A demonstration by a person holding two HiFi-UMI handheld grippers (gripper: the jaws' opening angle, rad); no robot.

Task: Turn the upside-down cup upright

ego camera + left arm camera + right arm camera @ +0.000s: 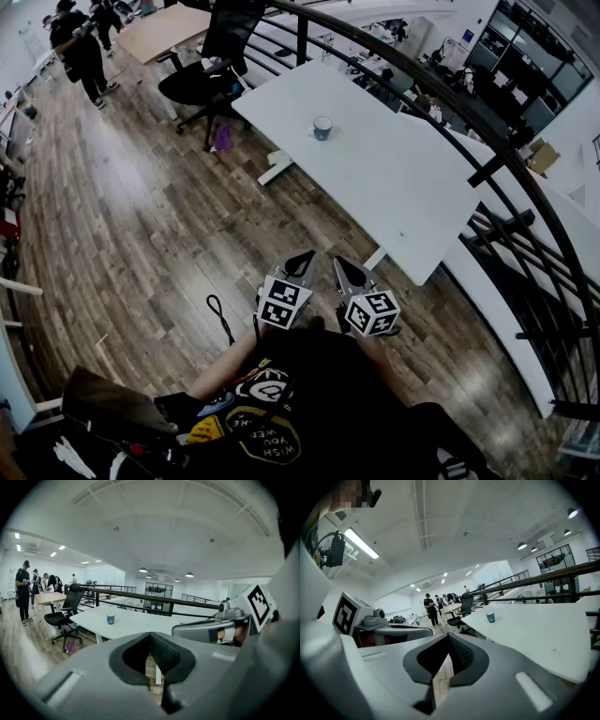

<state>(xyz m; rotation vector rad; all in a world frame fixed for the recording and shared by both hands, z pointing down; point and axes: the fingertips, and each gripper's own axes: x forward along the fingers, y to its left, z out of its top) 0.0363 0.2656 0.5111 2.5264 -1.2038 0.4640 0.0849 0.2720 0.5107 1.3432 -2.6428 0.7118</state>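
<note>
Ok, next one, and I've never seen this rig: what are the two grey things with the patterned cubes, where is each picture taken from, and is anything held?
There is no robot here. A person holds a two-jaw gripper in each hand; the marker cubes are part of the grippers. The head view comes from a camera on the person's head, looking down at the left gripper and the right gripper. The other two views come from a camera riding on each gripper, looking along its jaws. Both grippers are shut and hold nothing. On the white table ahead stands one small cup, well away from both grippers; it is too small to tell which way up it is.
</note>
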